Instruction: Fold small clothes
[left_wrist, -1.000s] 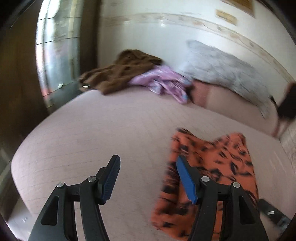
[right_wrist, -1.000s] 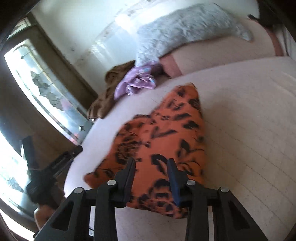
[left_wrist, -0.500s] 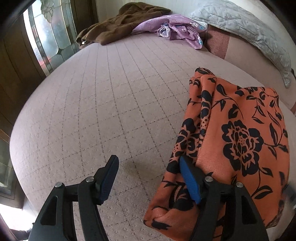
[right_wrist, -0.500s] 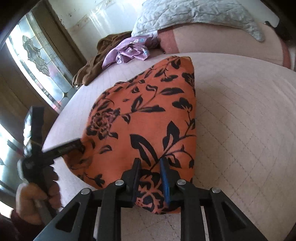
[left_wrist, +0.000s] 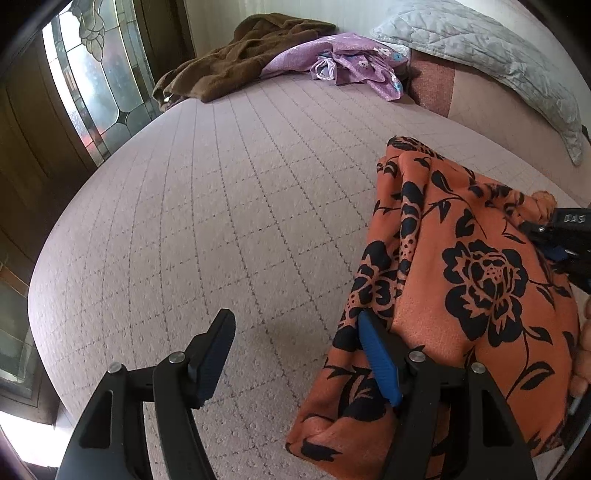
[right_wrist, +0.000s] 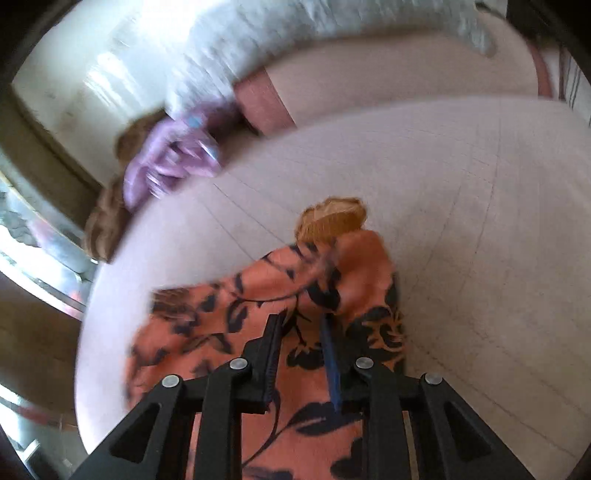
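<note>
An orange garment with black flowers (left_wrist: 476, 280) lies folded on the pink quilted bed (left_wrist: 229, 206). My left gripper (left_wrist: 295, 354) is open at the garment's left edge, its right finger against the cloth and its left finger over bare bed. My right gripper (right_wrist: 299, 339) is shut on a bunched fold of the orange garment (right_wrist: 236, 314) and holds it lifted. The right gripper also shows at the right edge of the left wrist view (left_wrist: 561, 240). The right wrist view is blurred.
A brown garment (left_wrist: 236, 55) and a purple garment (left_wrist: 343, 62) lie at the far end of the bed. A grey pillow (left_wrist: 480, 48) rests on a pink pillow (left_wrist: 472, 107) at the back right. A stained-glass door (left_wrist: 92, 70) stands at the left.
The right gripper has pulled a pinched fold of the orange garment up and across. The left gripper has stayed open at the garment's left edge, slightly closer.
</note>
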